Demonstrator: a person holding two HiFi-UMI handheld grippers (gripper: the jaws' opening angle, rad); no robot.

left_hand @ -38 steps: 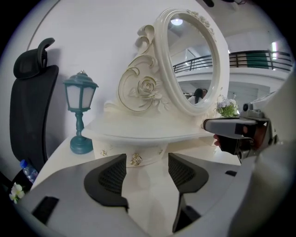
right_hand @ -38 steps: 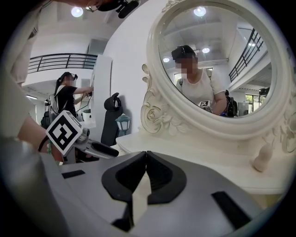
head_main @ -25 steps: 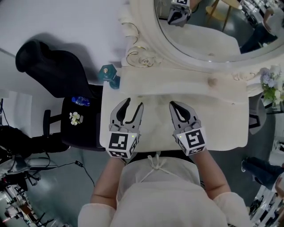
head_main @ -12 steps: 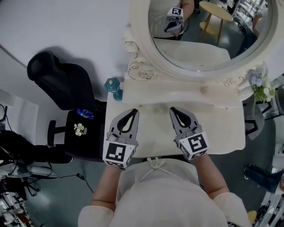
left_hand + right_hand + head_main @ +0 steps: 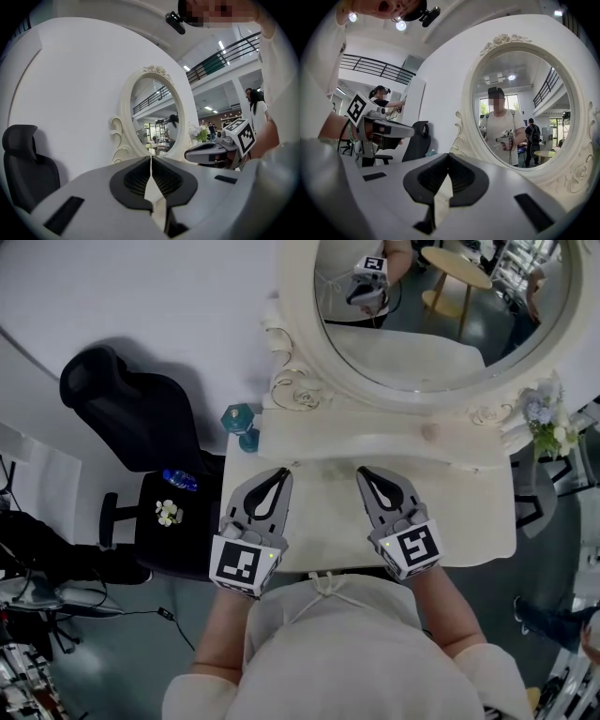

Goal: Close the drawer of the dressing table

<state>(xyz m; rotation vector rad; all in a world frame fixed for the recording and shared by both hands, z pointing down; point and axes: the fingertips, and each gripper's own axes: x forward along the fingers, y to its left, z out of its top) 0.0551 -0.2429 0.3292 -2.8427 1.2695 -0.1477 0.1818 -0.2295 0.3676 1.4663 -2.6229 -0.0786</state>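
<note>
Change over the last second: the left tool [image 5: 279, 474] had its jaws spread; they are now pressed together with nothing between them, which the left gripper view confirms [image 5: 150, 157]. The right tool [image 5: 362, 472] is unchanged, jaws together and empty [image 5: 449, 155]. Both tools hang side by side above the near half of the cream-white dressing-table surface [image 5: 469, 512], pointing toward the far edge. Neither touches anything.

Drawer: not visible in any view. It would sit under the near edge of the surface, where the person's pale top blocks the view. Nothing pale juts out past that edge, so I judge the drawer is likely already pushed in and the tools are pulling away. This cannot be confirmed from here.

Surface: almost bare. A small pale round knob-like object [image 5: 430, 433] sits near the far edge. A teal faceted glass bottle [image 5: 240, 418] stands at the far left corner, and a bunch of pale lilac flowers [image 5: 544, 413] is at the far right corner. An oval mirror in a carved cream frame [image 5: 302, 381] rises from the far edge.

Room: white wall and grey floor. A black office chair [image 5: 131, 399] stands left of the surface.
</note>
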